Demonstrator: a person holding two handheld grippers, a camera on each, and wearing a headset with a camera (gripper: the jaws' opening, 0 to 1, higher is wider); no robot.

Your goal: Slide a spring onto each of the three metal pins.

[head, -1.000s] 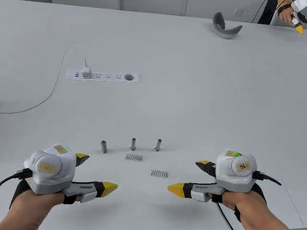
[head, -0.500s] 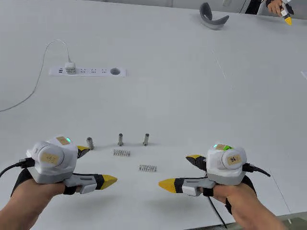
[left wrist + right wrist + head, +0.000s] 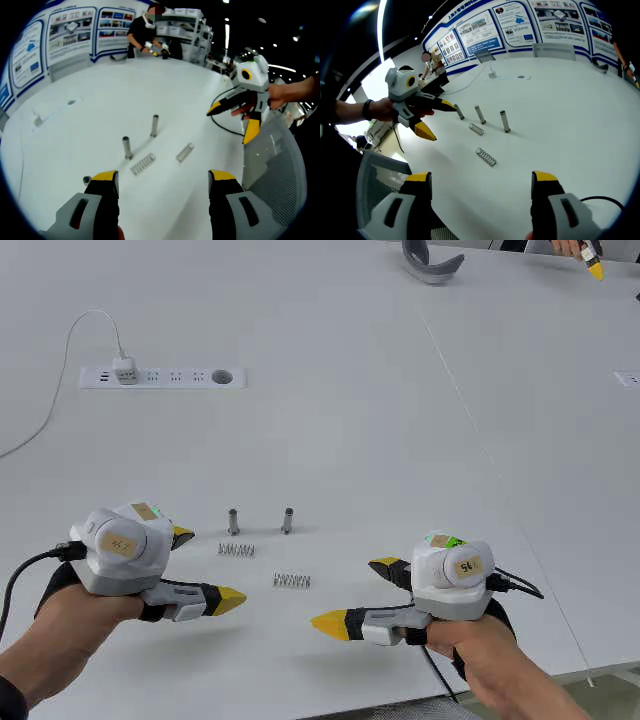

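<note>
Two bare metal pins stand upright on the white table. A third pin with a spring coiled round it stands just beyond the left gripper's upper finger in the right gripper view. Two loose springs lie flat: one right in front of the pins, the other nearer me. My left gripper is open just left of the springs, holding nothing. My right gripper is open to the right of the nearer spring and is also free. The pins and springs lie ahead of the left jaws.
A white power strip with a plugged-in charger lies far back left, its cable trailing left. A grey curved object sits at the far edge, where another person holds a gripper. A mesh chair stands by the table's near edge.
The head camera has swung, shifting the whole scene left and up. My left gripper has come forward and now covers the leftmost pin. Both grippers stay open; the springs have not moved.
</note>
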